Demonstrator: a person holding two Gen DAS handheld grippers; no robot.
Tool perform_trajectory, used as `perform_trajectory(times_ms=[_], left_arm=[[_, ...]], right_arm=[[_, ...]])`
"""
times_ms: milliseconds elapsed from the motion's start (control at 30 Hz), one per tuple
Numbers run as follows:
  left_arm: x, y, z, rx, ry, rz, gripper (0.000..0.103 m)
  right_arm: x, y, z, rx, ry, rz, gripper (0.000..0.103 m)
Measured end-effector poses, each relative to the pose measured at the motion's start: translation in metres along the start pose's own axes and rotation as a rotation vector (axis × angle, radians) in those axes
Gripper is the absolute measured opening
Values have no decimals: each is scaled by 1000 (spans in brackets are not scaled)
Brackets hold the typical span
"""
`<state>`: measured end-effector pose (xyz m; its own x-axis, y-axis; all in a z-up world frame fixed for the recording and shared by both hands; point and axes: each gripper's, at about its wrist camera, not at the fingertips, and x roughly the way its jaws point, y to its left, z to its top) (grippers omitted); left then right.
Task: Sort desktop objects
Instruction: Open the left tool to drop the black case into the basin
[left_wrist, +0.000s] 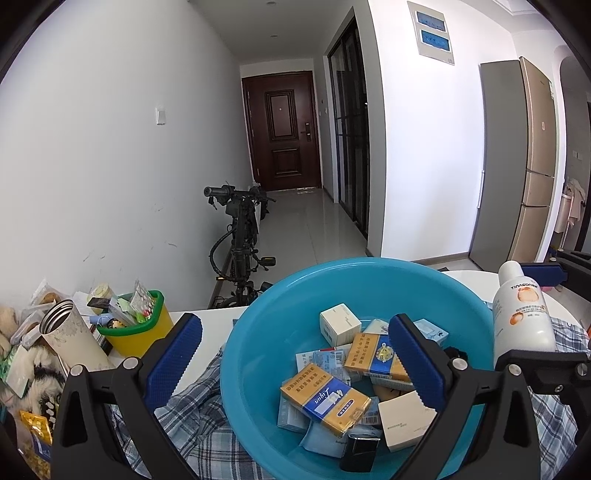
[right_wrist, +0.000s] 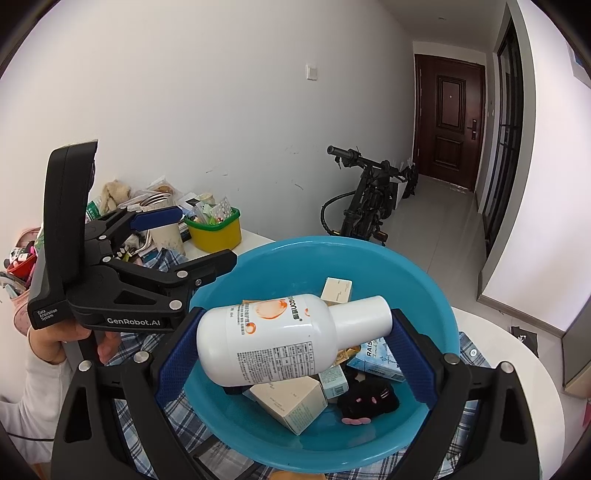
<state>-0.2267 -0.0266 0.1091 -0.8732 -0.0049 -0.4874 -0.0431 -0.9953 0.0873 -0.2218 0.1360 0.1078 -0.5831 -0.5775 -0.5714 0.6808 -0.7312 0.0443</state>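
- now my right gripper (right_wrist: 295, 354) pinches the white bottle (right_wrist: 288, 338) end to end, held sideways over the blue basin (right_wrist: 436, 291).
- my left gripper (left_wrist: 295, 354) hangs spread and empty at the basin's near rim.
- next, i judge: lower, let go among the boxes (left_wrist: 325, 400).
- beyond, the yellow bin (right_wrist: 218, 229) of clutter waits.

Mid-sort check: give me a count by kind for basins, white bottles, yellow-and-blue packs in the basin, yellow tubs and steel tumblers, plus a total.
blue basin: 1
white bottle: 1
yellow-and-blue packs: 2
yellow tub: 1
steel tumbler: 1
Total: 6
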Motion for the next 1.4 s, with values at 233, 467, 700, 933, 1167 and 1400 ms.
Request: perform_trajectory(times_ms=[233, 467, 700, 933, 1167, 1400], left_arm=[[0, 0, 0, -5, -1, -2, 103], [0, 0, 1, -4, 0, -3, 103], [-1, -1, 1, -1, -1, -3, 103], [-1, -2, 3, -1, 1, 0, 103], [-1, -2, 2, -1, 1, -4, 103], [-2, -3, 2, 0, 3, -2, 103]], right_arm=[[0, 3, 1, -6, 3, 1, 94], [1, 1, 0, -2, 4, 1, 94], [1, 1, 1, -3, 1, 0, 94], [4, 0, -1, -3, 7, -1, 94], [4, 0, -3, -2, 8, -9, 94], [6, -3, -2, 6, 11, -12, 94]])
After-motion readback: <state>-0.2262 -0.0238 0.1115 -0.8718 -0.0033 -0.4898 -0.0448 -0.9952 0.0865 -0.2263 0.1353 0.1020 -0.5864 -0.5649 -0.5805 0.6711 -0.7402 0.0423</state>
